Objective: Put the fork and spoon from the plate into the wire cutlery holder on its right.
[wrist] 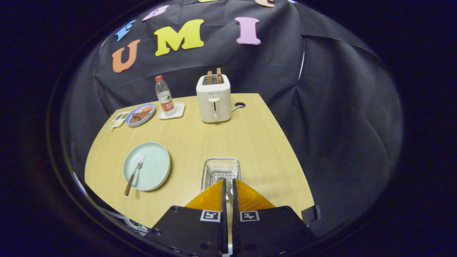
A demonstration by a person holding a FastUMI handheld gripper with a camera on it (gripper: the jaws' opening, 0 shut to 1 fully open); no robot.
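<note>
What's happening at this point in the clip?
A person is working a handheld tool over the wire cutlery holder. Its fingers are nearly closed on something thin and pale, likely the spoon, though too little shows to be sure. The fork lies on the pale green plate to the holder's left, handle over the rim. A toaster, bottle and a plate of food stand farther back.
</note>
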